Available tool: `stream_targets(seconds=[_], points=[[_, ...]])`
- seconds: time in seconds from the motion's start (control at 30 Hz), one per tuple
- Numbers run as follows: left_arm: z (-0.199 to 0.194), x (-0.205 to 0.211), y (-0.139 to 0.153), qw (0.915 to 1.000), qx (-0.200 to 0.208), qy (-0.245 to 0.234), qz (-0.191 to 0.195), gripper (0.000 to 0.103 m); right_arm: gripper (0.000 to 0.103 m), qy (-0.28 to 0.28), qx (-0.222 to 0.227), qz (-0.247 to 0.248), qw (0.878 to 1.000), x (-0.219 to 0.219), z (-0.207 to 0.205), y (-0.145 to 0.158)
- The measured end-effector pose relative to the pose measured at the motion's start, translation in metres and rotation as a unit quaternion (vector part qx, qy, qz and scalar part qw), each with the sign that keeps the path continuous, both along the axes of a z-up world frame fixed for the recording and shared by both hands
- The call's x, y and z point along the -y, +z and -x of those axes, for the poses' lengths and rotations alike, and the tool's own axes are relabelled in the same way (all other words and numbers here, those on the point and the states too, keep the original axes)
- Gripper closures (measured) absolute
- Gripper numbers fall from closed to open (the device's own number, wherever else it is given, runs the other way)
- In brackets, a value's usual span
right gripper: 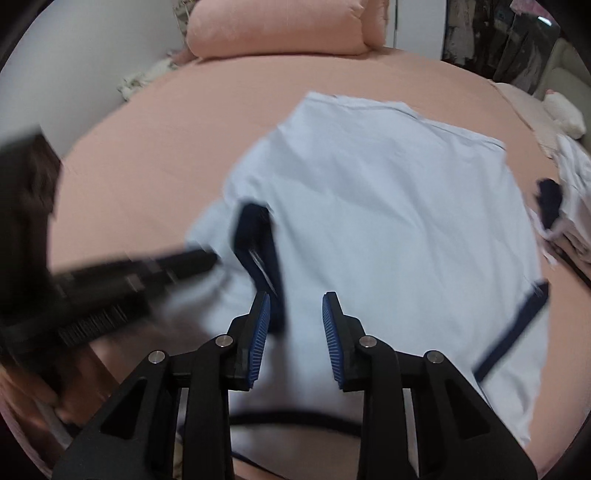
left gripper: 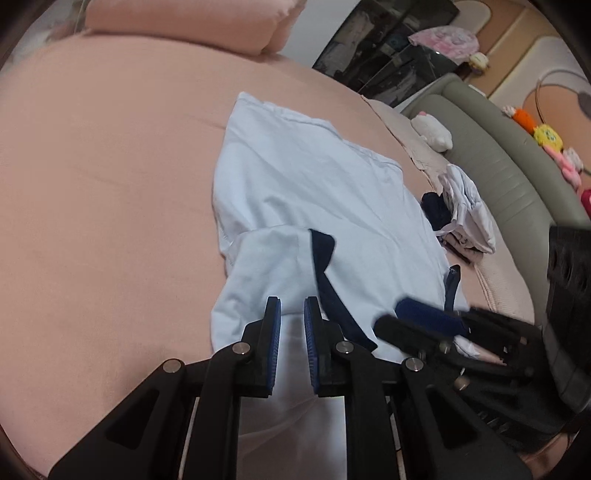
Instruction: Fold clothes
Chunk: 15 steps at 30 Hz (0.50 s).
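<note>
A pale blue shirt (left gripper: 314, 192) with navy trim lies spread on the pink bed (left gripper: 110, 184). Its left sleeve is folded inward, so the navy cuff (left gripper: 323, 251) rests on the body. My left gripper (left gripper: 291, 304) hovers over that folded sleeve, open by a narrow gap with nothing between its pads. In the right wrist view the shirt (right gripper: 388, 206) fills the middle and my right gripper (right gripper: 295, 297) stands open above its lower part, beside the navy cuff (right gripper: 255, 236). The other cuff (right gripper: 517, 325) lies flat at the right. My left gripper (right gripper: 199, 260) shows blurred there.
A pink pillow (left gripper: 177, 22) lies at the far end of the bed. A pile of white and dark clothes (left gripper: 461, 206) sits at the bed's right edge, beside a grey-green padded bench (left gripper: 498, 173) with plush toys (left gripper: 432, 131). Dark shelving (left gripper: 388, 55) stands behind.
</note>
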<state>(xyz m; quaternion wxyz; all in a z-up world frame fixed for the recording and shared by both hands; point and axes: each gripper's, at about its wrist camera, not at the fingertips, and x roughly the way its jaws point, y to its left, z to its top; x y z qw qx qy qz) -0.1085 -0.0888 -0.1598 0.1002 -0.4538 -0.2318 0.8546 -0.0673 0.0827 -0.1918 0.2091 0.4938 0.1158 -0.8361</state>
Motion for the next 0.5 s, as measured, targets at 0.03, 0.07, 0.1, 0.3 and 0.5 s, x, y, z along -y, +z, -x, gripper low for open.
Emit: stream_targets(seconds=[0.03, 0.07, 0.1, 0.3, 0.5], points=[[0.001, 0.001, -0.006, 0.9999, 0.009, 0.001, -0.006, 0.087, 0.073, 0.007, 0.003, -0.006, 1.000, 0.007, 0.004, -0.002], [0.003, 0.002, -0.011, 0.9998, 0.017, 0.001, -0.013, 0.087, 0.073, 0.014, 0.007, -0.012, 1.000, 0.014, 0.008, -0.004], [0.004, 0.004, -0.015, 0.9996, 0.021, 0.002, -0.018, 0.087, 0.073, 0.021, 0.010, -0.018, 1.000, 0.021, 0.012, -0.006], [0.008, 0.009, -0.019, 0.9991, 0.025, -0.013, -0.033, 0.086, 0.074, 0.032, 0.026, -0.044, 0.998, 0.047, 0.032, -0.019], [0.001, 0.022, 0.004, 0.9985, -0.030, 0.021, -0.041, 0.085, 0.074, -0.024, 0.014, 0.011, 1.000, 0.027, 0.030, 0.006]])
